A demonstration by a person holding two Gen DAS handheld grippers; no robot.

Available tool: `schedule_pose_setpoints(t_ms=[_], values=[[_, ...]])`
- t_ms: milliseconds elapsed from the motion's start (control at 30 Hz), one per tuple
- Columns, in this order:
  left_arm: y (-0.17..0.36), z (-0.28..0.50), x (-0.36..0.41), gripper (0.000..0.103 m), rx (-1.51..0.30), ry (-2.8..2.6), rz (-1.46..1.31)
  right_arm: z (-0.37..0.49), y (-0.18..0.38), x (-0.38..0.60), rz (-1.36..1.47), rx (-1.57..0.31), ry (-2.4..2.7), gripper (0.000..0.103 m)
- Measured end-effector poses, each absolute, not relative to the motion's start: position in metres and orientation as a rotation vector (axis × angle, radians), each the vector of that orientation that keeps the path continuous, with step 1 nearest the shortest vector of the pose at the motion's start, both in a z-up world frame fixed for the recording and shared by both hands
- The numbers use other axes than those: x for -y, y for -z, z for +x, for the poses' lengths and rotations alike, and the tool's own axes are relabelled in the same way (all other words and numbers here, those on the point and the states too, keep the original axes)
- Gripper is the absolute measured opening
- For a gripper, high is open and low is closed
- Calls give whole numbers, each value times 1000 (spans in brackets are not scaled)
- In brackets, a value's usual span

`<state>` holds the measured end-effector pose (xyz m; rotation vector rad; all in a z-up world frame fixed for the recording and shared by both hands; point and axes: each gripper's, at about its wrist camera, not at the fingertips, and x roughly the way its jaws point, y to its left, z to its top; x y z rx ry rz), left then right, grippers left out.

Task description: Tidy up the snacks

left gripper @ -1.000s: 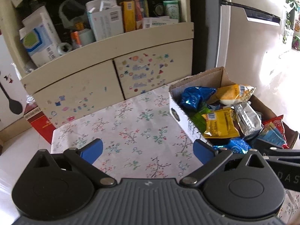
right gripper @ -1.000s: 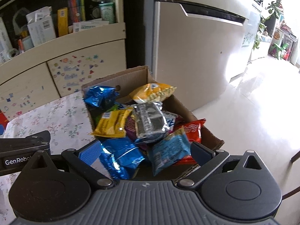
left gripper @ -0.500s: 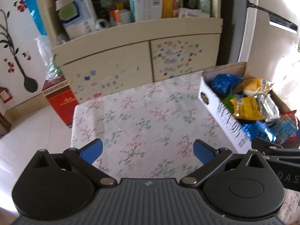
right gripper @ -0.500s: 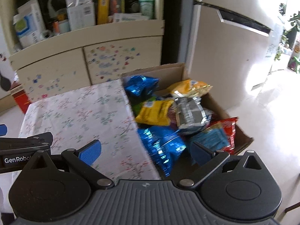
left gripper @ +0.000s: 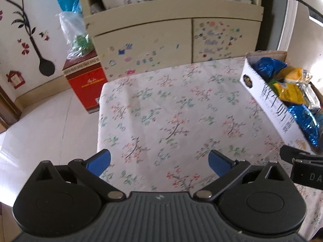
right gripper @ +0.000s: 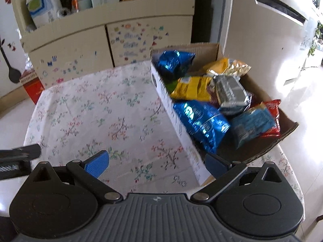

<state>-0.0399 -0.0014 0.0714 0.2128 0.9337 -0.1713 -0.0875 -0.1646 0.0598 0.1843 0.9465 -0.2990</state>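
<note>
A cardboard box (right gripper: 177,121) full of snack bags stands at the right side of a table with a floral cloth (right gripper: 101,111); the box also shows in the left wrist view (left gripper: 268,98). Inside lie blue foil bags (right gripper: 199,121), a yellow bag (right gripper: 191,87), a silver bag (right gripper: 231,92), a red bag (right gripper: 272,111) and others. My left gripper (left gripper: 159,162) is open and empty above the near part of the cloth. My right gripper (right gripper: 157,163) is open and empty, over the near left corner of the box.
A cream cabinet (left gripper: 173,34) with stickered doors and a cluttered shelf stands behind the table. A red box (left gripper: 86,84) sits on the floor to the left. A pale fridge (right gripper: 262,40) stands to the right. The table's left edge (left gripper: 100,121) drops to white floor.
Both grippers have pulled back and swung left, away from the box. More of the floral cloth and the floor on the left has come into view. Both stay open and empty.
</note>
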Motion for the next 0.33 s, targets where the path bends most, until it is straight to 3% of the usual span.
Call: schedule_pose_setpoints(t_ms=[333], values=[[-64, -41, -20, 102, -949, 166, 179, -79, -9, 138, 123, -1000, 250, 103]])
